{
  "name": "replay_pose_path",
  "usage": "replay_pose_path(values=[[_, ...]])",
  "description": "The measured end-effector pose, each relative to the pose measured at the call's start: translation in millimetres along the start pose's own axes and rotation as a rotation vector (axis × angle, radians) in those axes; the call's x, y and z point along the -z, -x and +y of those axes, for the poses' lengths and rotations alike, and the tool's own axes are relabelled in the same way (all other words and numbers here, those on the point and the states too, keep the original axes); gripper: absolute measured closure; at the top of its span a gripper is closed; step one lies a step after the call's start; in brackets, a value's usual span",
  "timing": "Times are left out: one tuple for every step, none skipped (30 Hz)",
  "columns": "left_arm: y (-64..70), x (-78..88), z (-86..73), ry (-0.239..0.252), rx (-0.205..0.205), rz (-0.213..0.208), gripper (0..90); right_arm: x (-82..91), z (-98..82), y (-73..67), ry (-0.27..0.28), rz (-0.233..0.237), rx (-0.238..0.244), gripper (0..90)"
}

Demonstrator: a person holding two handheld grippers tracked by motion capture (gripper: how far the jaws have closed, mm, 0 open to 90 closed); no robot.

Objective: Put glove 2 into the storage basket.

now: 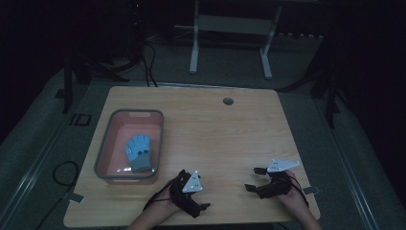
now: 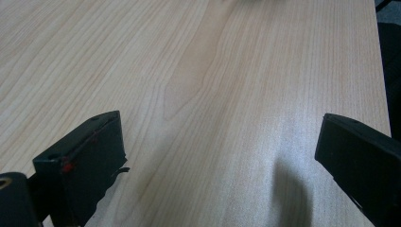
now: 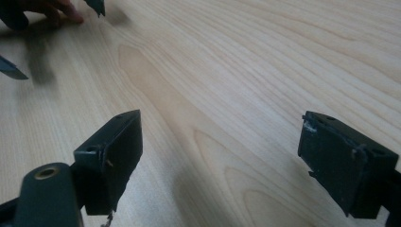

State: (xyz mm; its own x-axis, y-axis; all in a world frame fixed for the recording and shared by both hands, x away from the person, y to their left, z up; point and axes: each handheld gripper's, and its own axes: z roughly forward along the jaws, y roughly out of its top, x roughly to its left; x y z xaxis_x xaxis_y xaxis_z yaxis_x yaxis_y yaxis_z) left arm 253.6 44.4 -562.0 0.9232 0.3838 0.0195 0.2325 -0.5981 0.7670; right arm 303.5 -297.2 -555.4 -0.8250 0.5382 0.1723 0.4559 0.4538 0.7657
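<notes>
Both grippers (image 1: 190, 184) (image 1: 255, 178) rest open-jawed near bin (image 1: 102, 152) holding 1 blue glove (image 1: 137, 152).

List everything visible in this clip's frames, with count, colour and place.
Table: one, light wood, centre.
Cable hole: one, grey, far edge of table.
Bin: one, pink with grey rim, table's left side.
Glove: one, light blue with grey cuff, inside the bin.
White frame: one, on the floor beyond the table.
Left gripper: one, black, near edge, jaws open.
Right gripper: one, black, near edge, jaws open.
</notes>
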Motion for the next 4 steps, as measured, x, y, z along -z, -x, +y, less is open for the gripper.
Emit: replay_pose_path(values=[[-0.2, -0.1, 0.0, 0.001, -0.001, -0.001, 2.8, 0.2, -0.1, 0.1, 0.001, 0.002, -0.003, 14.6], [-0.3, -0.3, 0.0, -0.001, -0.002, 0.0, 2.8, 0.5, -0.3, 0.3, 0.005, 0.001, -0.004, 14.6], [-0.4, -0.4, -0.1, -0.003, -0.004, 0.0, 2.8, 0.8, -0.6, 0.7, 0.009, -0.001, -0.007, 14.6], [-0.4, -0.4, -0.2, -0.004, -0.003, 0.0, 2.8, 1.1, -0.6, 1.1, 0.01, -0.002, -0.01, 14.6]])
